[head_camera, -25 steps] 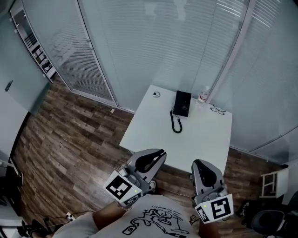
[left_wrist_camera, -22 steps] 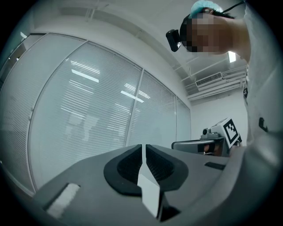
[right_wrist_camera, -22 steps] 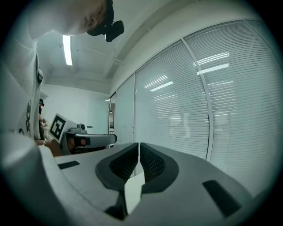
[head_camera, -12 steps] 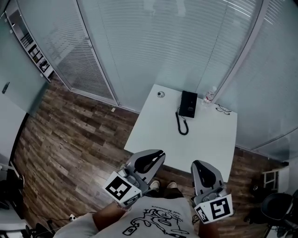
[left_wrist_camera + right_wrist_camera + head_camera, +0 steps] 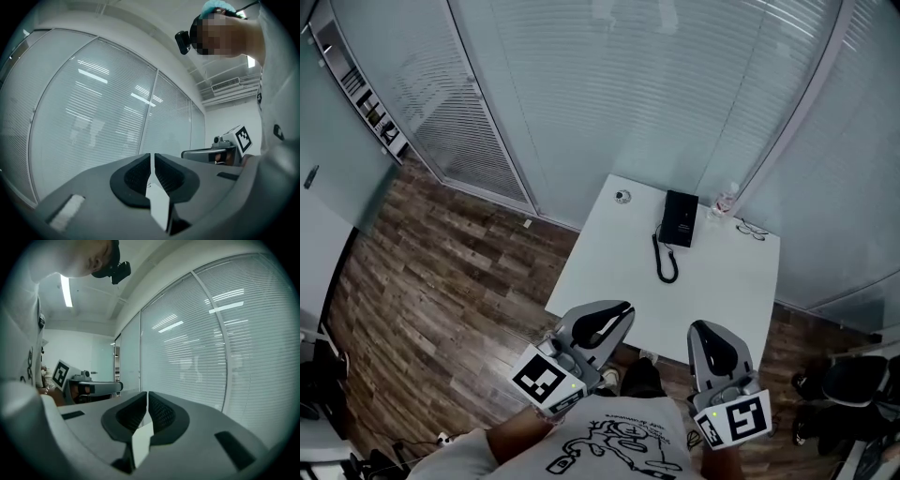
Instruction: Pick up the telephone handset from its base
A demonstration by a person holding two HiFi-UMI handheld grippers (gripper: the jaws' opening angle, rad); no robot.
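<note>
A black telephone [image 5: 680,218] sits near the far edge of the white table [image 5: 609,272], its handset lying on the base and a coiled cord [image 5: 665,264] trailing toward me. My left gripper [image 5: 622,307] hangs shut at the table's near edge, well short of the phone. My right gripper [image 5: 700,328] is shut too, beside it at the near edge. In the left gripper view the left gripper [image 5: 152,157] has its jaws pressed together with nothing between them. The right gripper view shows the right gripper [image 5: 147,395] likewise closed and empty. Neither gripper view shows the phone.
A small round object [image 5: 622,196] lies at the table's far left corner. A clear bottle [image 5: 728,201] and a pair of glasses [image 5: 750,231] are at the far right. Glass walls with blinds [image 5: 609,84] close in behind the table. A dark office chair [image 5: 848,389] stands at the right.
The table and phone have shifted right and slightly nearer in the head view as the person stepped closer. Both grippers keep the same pose and stay shut.
</note>
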